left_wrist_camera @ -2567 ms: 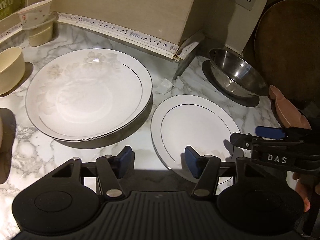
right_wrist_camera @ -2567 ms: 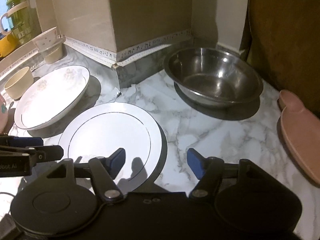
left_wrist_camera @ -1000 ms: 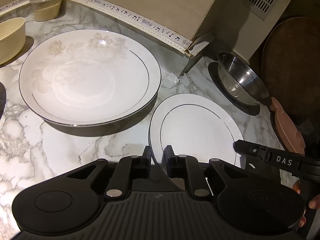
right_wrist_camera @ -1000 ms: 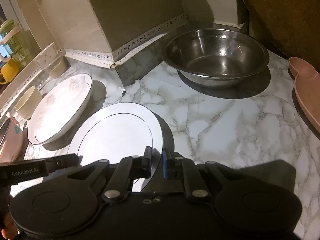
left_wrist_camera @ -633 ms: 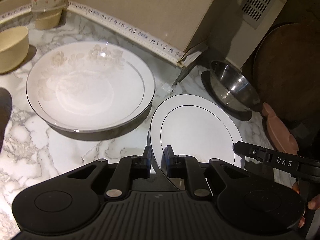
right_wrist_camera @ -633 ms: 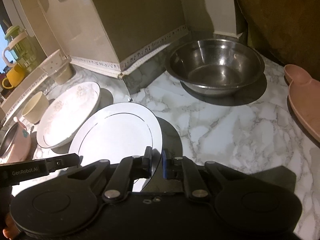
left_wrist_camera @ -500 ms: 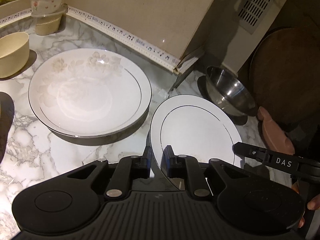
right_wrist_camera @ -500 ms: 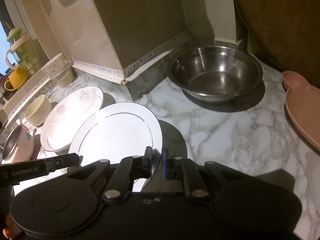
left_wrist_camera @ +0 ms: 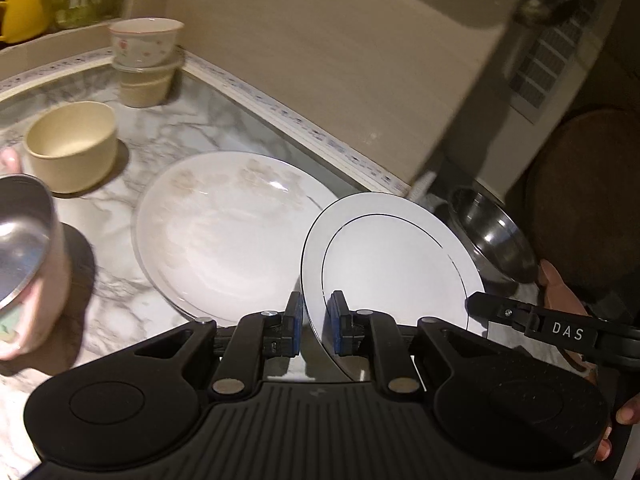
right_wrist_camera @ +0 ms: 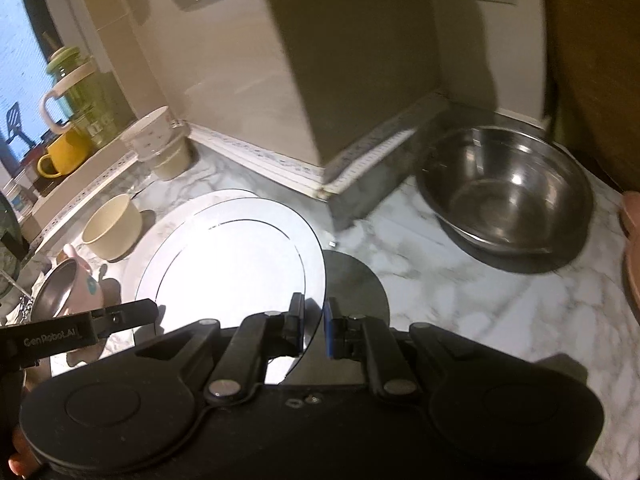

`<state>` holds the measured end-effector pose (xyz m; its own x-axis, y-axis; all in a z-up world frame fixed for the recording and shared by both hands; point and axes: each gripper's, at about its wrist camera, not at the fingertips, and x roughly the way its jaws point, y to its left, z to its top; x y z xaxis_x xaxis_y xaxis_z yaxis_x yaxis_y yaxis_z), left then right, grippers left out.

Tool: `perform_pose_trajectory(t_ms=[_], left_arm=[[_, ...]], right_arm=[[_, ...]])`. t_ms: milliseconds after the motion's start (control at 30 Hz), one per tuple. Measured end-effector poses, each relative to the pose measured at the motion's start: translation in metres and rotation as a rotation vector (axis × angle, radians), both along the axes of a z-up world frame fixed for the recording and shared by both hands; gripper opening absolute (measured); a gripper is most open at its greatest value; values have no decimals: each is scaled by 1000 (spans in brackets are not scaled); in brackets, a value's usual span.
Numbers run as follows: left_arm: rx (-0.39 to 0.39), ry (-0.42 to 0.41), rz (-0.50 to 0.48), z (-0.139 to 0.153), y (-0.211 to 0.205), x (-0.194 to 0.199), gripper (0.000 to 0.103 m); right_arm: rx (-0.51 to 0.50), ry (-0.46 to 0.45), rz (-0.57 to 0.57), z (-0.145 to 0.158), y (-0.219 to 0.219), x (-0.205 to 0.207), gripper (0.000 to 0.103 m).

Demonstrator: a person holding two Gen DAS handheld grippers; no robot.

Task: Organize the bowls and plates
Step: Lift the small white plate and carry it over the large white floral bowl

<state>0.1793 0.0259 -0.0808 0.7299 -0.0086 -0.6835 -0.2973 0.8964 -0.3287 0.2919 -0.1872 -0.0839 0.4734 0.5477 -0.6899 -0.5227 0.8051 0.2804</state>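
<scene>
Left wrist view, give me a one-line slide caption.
Both grippers, left gripper and right gripper, clamp the small white plate above the marble counter beside a floral plate.

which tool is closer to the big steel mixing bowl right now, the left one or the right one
Right. The right tool grips the white plate on the rim facing the steel bowl. The left tool grips the plate's opposite rim, beside the flowered plate, so the plate lies between it and the bowl.
</scene>
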Motion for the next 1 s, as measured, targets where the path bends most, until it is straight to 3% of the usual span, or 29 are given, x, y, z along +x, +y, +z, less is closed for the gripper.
perform_pose_trajectory(t_ms=[533, 1000], left_arm=[[62, 26, 121, -9, 50, 5, 13], [83, 94, 158, -29, 69, 27, 13]], right_arm=[[-26, 14, 124, -12, 78, 36, 11], [-93, 27, 173, -32, 109, 57, 11]])
